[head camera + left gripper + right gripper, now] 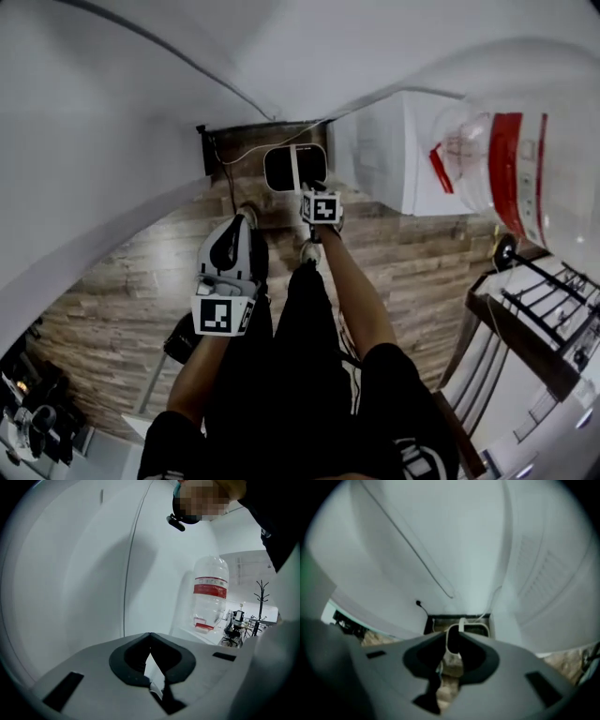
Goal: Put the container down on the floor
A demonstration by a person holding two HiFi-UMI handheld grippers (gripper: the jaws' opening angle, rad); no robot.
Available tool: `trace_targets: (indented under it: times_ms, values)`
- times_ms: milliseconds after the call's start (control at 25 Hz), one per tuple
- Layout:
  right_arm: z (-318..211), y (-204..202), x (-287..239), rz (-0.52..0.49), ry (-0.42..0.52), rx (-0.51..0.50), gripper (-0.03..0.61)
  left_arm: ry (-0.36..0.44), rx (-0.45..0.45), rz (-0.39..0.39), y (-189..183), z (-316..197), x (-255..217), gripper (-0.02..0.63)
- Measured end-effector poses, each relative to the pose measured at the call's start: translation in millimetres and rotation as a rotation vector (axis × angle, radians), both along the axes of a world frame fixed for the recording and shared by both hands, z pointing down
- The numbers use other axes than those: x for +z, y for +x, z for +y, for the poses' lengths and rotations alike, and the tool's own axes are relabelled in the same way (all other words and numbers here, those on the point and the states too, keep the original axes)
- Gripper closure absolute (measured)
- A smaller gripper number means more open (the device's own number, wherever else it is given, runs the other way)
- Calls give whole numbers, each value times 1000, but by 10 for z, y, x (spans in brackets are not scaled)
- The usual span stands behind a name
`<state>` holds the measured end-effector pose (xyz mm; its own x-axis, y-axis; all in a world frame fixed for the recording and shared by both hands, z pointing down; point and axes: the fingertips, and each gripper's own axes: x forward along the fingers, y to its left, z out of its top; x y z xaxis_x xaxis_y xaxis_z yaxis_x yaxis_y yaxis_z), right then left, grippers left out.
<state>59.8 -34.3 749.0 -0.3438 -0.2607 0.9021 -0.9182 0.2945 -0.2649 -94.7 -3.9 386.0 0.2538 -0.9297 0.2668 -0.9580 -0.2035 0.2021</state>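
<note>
Two grippers we held | left gripper point(150, 644): jaws together, empty | right gripper point(452, 637): reached twd floor, jaws slightly apart, white handle point(461, 621) seen btwn tips | container point(295, 169): sat on wood floor point(122, 309), against wall point(112, 112).

The head camera is looking steeply down; the right gripper camera, lower, is sharing the container point(295, 169) at twelve o'clock.
</note>
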Motion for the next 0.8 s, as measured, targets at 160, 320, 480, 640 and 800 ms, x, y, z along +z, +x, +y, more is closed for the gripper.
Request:
trace_targets:
  times_ms: [160, 320, 480, 640, 800]
  values:
    - [67, -29, -1008, -13, 144, -67, 499, 23, 39, -6, 141, 160, -412, 586]
    - [-61, 47, -2027, -84, 317, -60, 516, 57, 53, -29, 262, 232, -646, 586]
    - [-4, 194, -3101, -185, 486, -5, 522, 80, 41, -36, 339, 401, -968, 586]
    - [160, 375, -3993, -275, 614, 38, 529, 115, 27, -36, 441, 571, -1262, 586]
    - [483, 508, -4733, -316, 759, 55, 535, 139, 10, -49, 486, 757, -1493, 584]
